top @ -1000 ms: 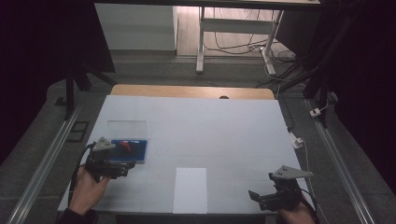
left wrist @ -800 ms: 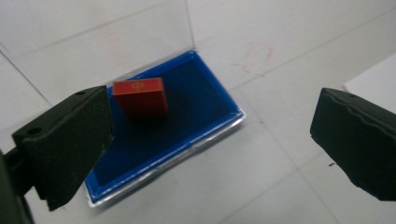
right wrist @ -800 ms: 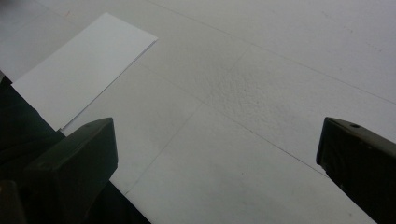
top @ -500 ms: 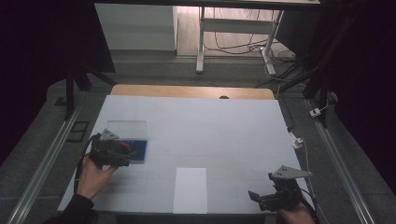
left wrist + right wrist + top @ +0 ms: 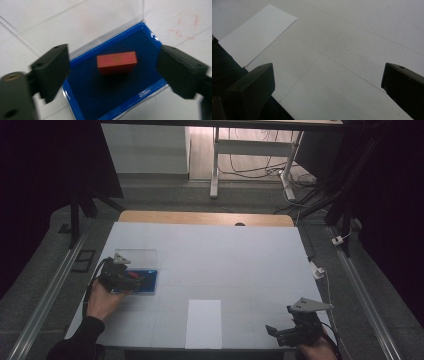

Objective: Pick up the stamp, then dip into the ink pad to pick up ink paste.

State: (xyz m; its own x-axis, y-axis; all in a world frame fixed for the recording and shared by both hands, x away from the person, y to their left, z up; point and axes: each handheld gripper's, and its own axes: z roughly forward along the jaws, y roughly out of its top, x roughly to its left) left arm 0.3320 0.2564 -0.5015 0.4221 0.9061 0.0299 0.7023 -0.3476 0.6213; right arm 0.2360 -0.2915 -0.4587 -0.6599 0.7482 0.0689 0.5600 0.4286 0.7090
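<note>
The left hand-held gripper point(image 5: 115, 72), spread but just closing, should drop straight around the red block point(image 5: 117, 62) in the blue box point(image 5: 150, 86).

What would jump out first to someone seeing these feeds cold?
The blue-lined box at the table's left, its clear lid standing open, with a small red block lying inside. The left gripper hangs right over it; its jaws have just been closing but sit apart on either side of the block, not touching it. A white sheet of paper lies at the near edge, middle.
</note>
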